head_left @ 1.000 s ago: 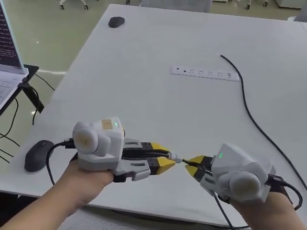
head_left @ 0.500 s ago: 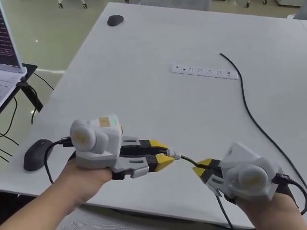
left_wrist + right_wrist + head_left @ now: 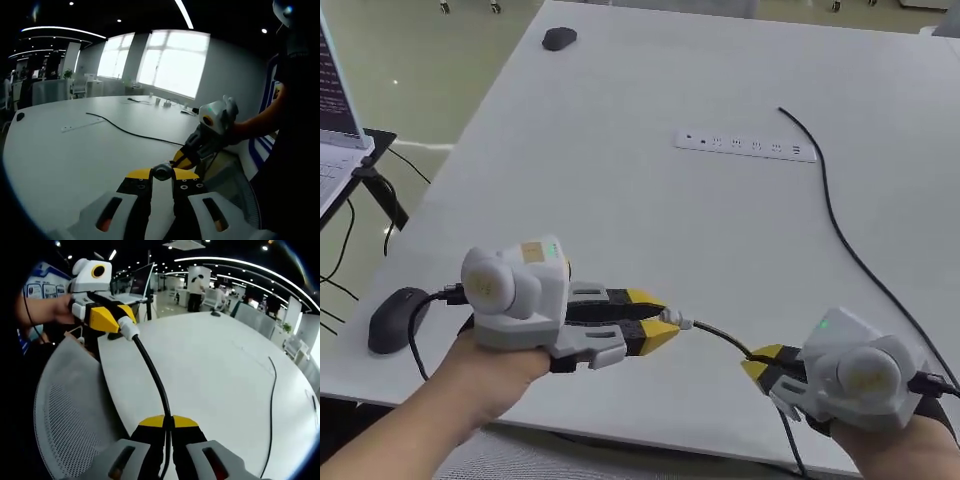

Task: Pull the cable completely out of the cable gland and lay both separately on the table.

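A small white cable gland (image 3: 677, 322) sticks out of the yellow tips of my left gripper (image 3: 658, 322), which is shut on it just above the table's near edge. A short black cable (image 3: 722, 338) runs from the gland to my right gripper (image 3: 760, 360), which is shut on the cable's other end. In the right gripper view the cable (image 3: 151, 373) rises from my right gripper (image 3: 168, 422) to the gland (image 3: 129, 330). In the left gripper view the gland (image 3: 162, 171) sits between the jaws of my left gripper (image 3: 161, 175), and the right gripper (image 3: 192, 150) is beyond it.
A white power strip (image 3: 746, 147) lies mid-table with a long black cord (image 3: 847, 240) trailing toward the right edge. One black mouse (image 3: 558, 38) rests at the far end, another (image 3: 394, 319) at the near left corner. A laptop (image 3: 340, 110) stands off the table's left side.
My right gripper has moved right and toward me, away from the left gripper. More black cable now shows between the gland and the right gripper.
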